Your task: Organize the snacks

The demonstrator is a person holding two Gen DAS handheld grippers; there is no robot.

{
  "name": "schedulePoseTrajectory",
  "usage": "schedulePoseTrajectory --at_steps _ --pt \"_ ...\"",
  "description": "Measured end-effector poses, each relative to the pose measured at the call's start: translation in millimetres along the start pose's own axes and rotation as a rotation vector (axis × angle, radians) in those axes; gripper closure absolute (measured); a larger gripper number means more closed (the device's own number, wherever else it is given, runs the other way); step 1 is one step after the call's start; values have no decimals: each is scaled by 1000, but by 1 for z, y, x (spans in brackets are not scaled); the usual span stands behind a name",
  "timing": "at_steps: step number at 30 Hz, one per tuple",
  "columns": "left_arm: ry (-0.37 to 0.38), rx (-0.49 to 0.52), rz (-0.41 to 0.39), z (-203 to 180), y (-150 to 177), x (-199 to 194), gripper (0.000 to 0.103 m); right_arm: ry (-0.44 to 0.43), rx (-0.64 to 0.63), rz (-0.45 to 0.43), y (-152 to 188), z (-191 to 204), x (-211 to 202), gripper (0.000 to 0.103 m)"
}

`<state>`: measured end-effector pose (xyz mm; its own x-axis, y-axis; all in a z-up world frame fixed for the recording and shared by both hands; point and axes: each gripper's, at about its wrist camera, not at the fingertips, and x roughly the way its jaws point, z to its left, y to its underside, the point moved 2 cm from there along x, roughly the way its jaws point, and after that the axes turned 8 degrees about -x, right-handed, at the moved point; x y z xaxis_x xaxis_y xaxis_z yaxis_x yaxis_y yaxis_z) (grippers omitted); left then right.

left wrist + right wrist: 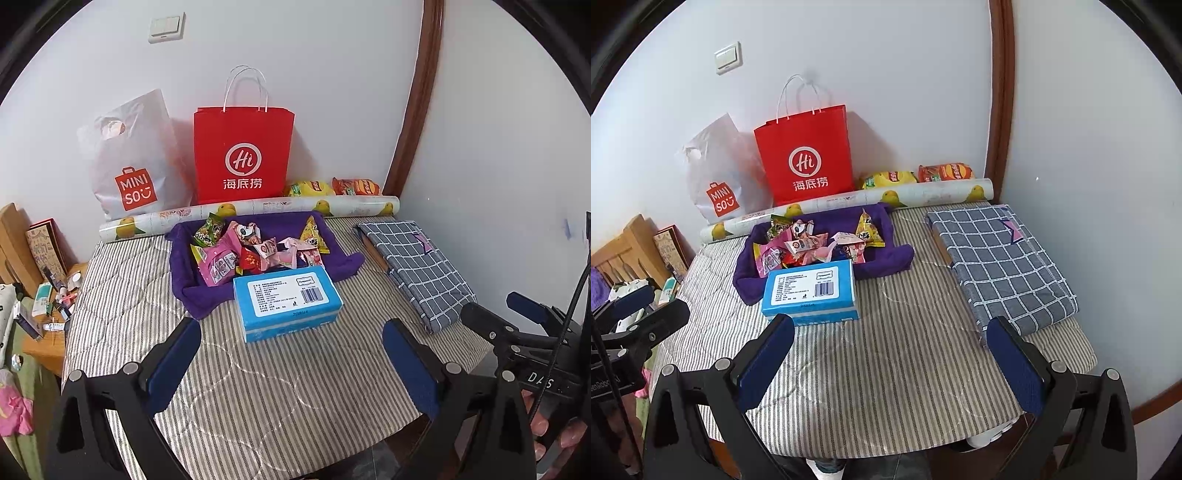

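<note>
Several small snack packets lie heaped in a purple cloth-lined tray on the striped table cover. Against its near side rests a blue tissue box. Two chip bags, yellow and orange, lie at the back by the wall. My left gripper hovers open just short of the tissue box, nothing between its blue pads. My right gripper is open too, over bare cover to the right of the box.
A red paper bag and a white plastic bag stand at the wall behind a roll of patterned paper. A folded grey checked cloth lies right. A cluttered wooden stand sits left.
</note>
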<state>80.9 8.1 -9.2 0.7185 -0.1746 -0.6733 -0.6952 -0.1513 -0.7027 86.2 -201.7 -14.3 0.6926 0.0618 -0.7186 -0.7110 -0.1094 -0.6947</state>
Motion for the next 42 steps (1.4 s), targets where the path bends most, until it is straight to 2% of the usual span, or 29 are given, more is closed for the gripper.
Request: schedulePoseTrajectory --at_steps 42 --pt "19 -7 11 1 1 2 3 0 10 -3 -1 2 0 1"
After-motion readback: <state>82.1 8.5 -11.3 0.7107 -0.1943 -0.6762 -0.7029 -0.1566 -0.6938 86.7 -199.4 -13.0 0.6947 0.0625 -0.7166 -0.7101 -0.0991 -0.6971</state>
